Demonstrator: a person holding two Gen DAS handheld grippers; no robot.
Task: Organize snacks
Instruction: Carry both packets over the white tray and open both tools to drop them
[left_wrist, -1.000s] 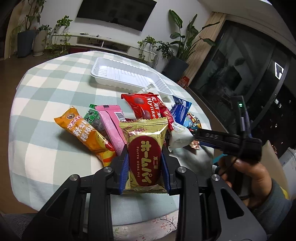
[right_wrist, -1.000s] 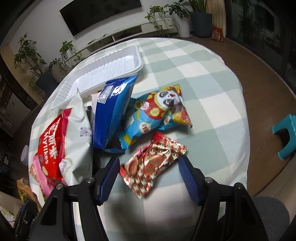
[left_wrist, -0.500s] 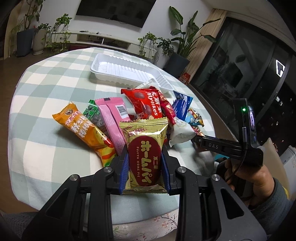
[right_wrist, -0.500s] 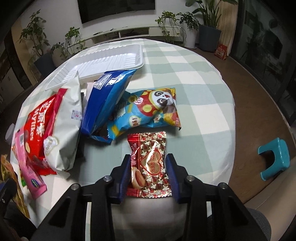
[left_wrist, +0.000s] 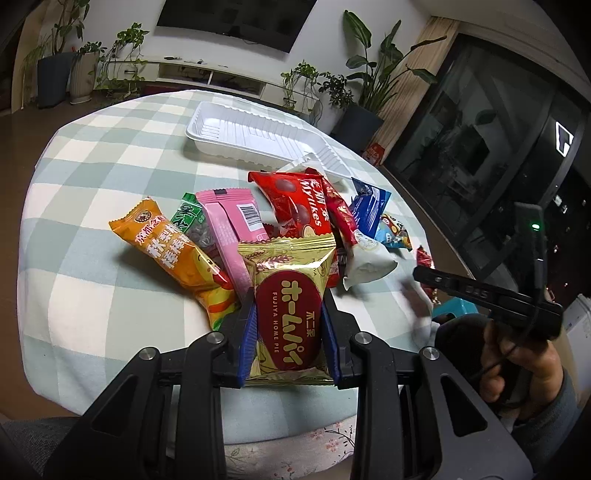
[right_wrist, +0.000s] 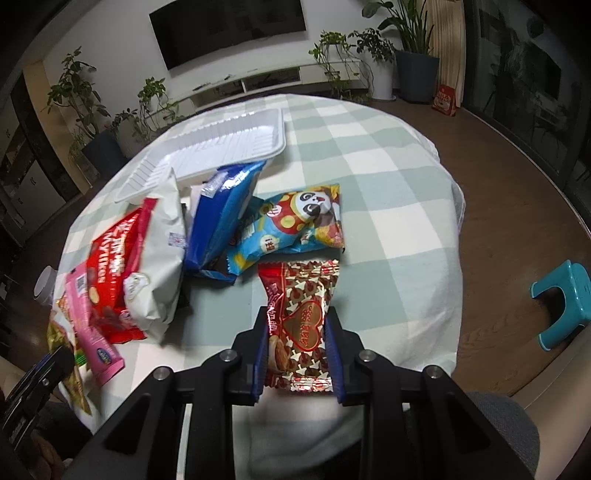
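Observation:
My left gripper (left_wrist: 289, 314) is shut on a gold Fujiya Home Pie packet (left_wrist: 288, 306), held above the near table edge. My right gripper (right_wrist: 297, 321) is shut on a red heart-print chocolate packet (right_wrist: 301, 317), lifted off the cloth; it shows at the right in the left wrist view (left_wrist: 480, 291). Behind lie an orange packet (left_wrist: 170, 251), a green packet (left_wrist: 192, 225), a pink packet (left_wrist: 232, 229), a red Mylikes bag (left_wrist: 299, 206), a blue bag (right_wrist: 221, 214) and a panda packet (right_wrist: 295, 225). A white tray (left_wrist: 255, 133) stands empty at the back.
The round table has a green-and-white checked cloth (right_wrist: 388, 177). A teal stool (right_wrist: 561, 306) stands on the wood floor at the right. Potted plants (left_wrist: 362, 88) and a TV shelf line the far wall.
My right gripper closed on the red heart-print packet and has lifted it up and back. My left gripper keeps the gold packet and has risen slightly.

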